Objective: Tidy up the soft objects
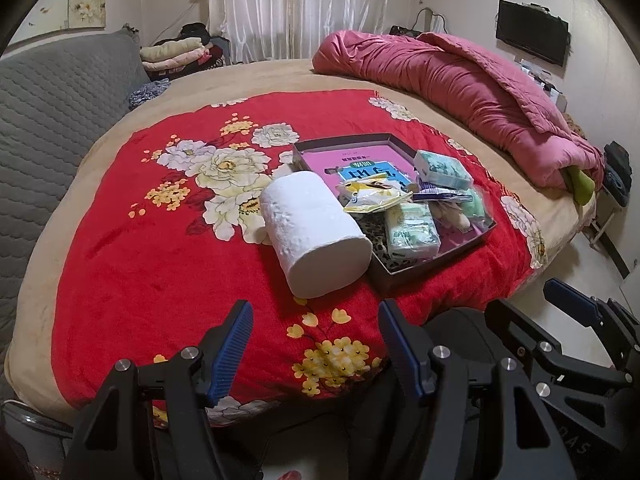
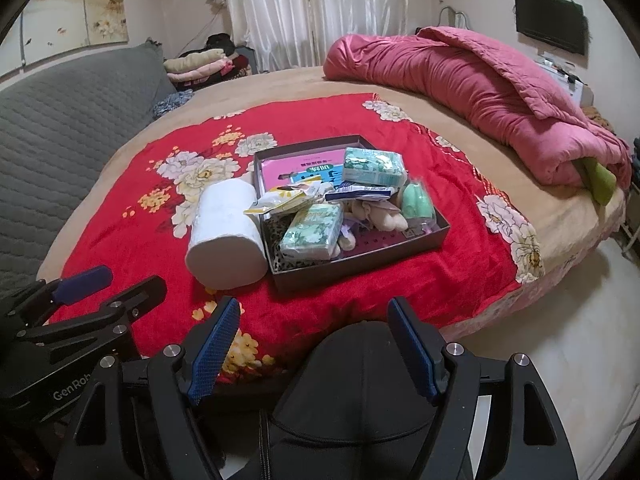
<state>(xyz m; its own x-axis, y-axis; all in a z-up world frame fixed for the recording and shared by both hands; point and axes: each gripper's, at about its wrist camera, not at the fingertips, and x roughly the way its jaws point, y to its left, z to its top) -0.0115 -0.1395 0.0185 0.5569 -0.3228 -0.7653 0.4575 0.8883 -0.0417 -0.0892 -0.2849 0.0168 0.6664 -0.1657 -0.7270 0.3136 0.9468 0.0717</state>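
- Left claw [image 1: 316, 344] and right claw [image 2: 314, 342] gape, carrying nothing, over the bed's [image 1: 120, 264] near edge.
- Roll [image 1: 316, 236] lies outside, touching the box [image 1: 424, 270]; judged next grasp.
- Box holds tissue packs [image 1: 412, 230].

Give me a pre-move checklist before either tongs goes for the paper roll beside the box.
1. Left tongs open and empty: ok.
2. Right tongs open and empty: ok.
3. Paper roll outside the box, lying on its side on the red blanket: ok.
4. Top of the roll free of other items: ok.
5. Roll apart from the box wall: cannot tell; the two look very close, perhaps touching.
6. Free room in the box for the roll: not ok; tissue packs and pouches crowd the near part.
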